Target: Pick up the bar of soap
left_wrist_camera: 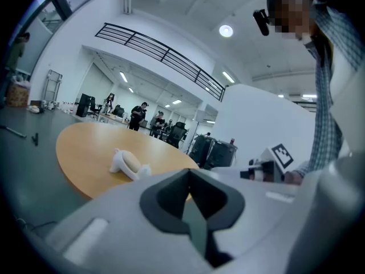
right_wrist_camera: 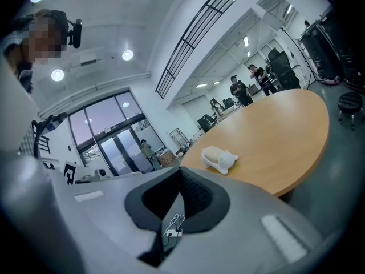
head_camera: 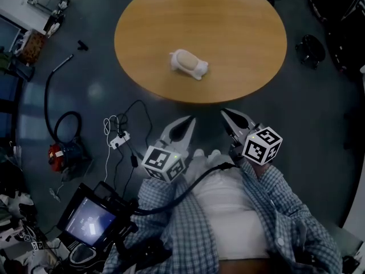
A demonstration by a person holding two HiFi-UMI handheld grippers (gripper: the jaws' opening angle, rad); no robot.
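A beige bar of soap (head_camera: 185, 59) lies in a white animal-shaped dish (head_camera: 198, 69) near the middle of a round wooden table (head_camera: 239, 33). Both grippers hang off the table's near edge, close to the person's body and well short of the soap. The left gripper (head_camera: 190, 120) has its jaws together with nothing between them. The right gripper (head_camera: 226, 113) is shut and empty too. From the left gripper view the soap (left_wrist_camera: 130, 162) lies ahead to the left, beyond the closed jaw tips (left_wrist_camera: 189, 173). The right gripper view has the soap (right_wrist_camera: 215, 154) ahead to the right of its tips (right_wrist_camera: 180, 170).
On the dark floor left of the table lie a red machine with a hose (head_camera: 61, 155), a white power strip (head_camera: 119, 140) with cables, and a lit screen (head_camera: 89, 220). A black stool (head_camera: 310, 49) stands at the right. People stand far behind the table (left_wrist_camera: 138, 115).
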